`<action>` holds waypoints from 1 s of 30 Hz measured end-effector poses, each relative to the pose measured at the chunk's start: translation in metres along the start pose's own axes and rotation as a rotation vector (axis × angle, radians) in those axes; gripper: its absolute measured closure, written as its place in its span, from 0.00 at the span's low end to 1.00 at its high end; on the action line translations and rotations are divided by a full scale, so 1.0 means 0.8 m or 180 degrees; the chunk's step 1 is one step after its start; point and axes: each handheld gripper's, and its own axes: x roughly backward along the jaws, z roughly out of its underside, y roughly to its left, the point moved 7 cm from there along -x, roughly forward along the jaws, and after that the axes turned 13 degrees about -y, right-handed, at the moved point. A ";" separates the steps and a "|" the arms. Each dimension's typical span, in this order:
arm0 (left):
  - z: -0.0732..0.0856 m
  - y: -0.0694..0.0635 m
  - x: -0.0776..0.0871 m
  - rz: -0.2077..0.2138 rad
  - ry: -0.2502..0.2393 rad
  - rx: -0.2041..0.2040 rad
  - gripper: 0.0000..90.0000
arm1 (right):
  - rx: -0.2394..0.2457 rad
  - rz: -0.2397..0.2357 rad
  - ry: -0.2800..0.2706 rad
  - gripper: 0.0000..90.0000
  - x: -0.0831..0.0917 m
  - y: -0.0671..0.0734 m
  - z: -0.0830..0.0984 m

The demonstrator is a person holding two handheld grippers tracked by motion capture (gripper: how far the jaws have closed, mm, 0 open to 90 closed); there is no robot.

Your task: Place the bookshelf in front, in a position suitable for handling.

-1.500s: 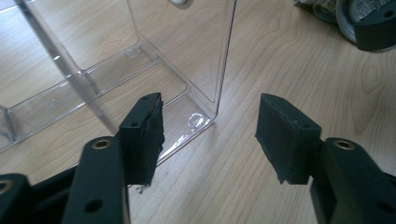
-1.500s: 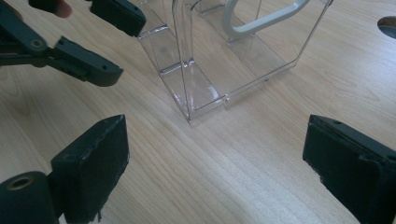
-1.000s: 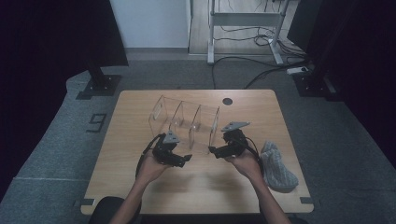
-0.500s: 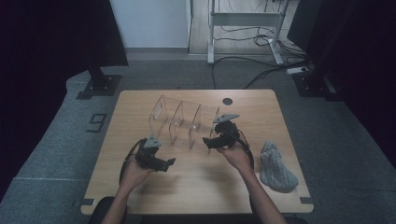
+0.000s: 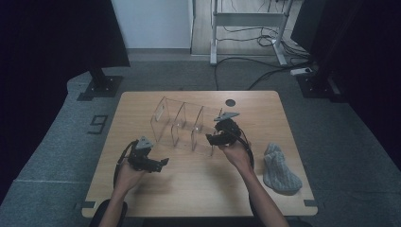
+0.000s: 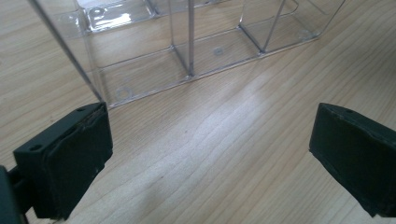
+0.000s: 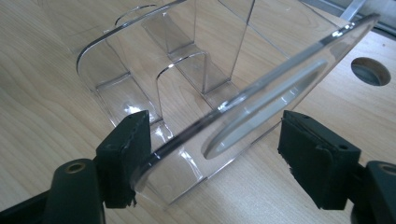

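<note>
The left claw (image 5: 163,162) hangs released over bare desk (image 5: 189,189), its jaws wide with nothing between them, likely leaving the job to the other hand. Just beyond, the clear divided organizer (image 5: 182,125) stands mid-desk. The right claw (image 7: 212,154) straddles its near end wall, jaws just closing in, one pad touching the edge, the other apart.
</note>
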 end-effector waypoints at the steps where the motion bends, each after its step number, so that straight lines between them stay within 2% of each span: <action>1: 0.000 0.000 0.000 0.0000 0.0000 0.0000 0.00 | -0.0010 0.0001 -0.0003 0.29 0.001 -0.001 0.001; 8: 0.003 0.008 0.004 -0.0002 0.0009 0.0052 0.00 | -0.0045 0.0028 -0.0023 0.35 0.008 -0.012 0.005; 10: 0.004 0.011 0.007 -0.0032 0.0017 0.0084 0.00 | -0.0125 0.0062 -0.0034 0.38 0.014 -0.020 0.009; 22: 0.002 0.019 0.015 -0.0127 0.0014 0.0197 0.01 | -0.0305 0.0219 -0.0033 0.52 0.037 -0.058 0.022; 26: 0.001 0.022 0.018 -0.0159 -0.0008 0.0246 0.01 | -0.0369 0.0302 -0.0068 0.60 0.049 -0.076 0.028; 28: 0.001 0.023 0.018 -0.0161 -0.0013 0.0265 0.01 | -0.0380 0.0328 -0.0073 0.62 0.051 -0.078 0.029; 30: 0.001 0.025 0.020 -0.0180 -0.0016 0.0286 0.02 | -0.0402 0.0334 -0.0084 0.71 0.056 -0.084 0.031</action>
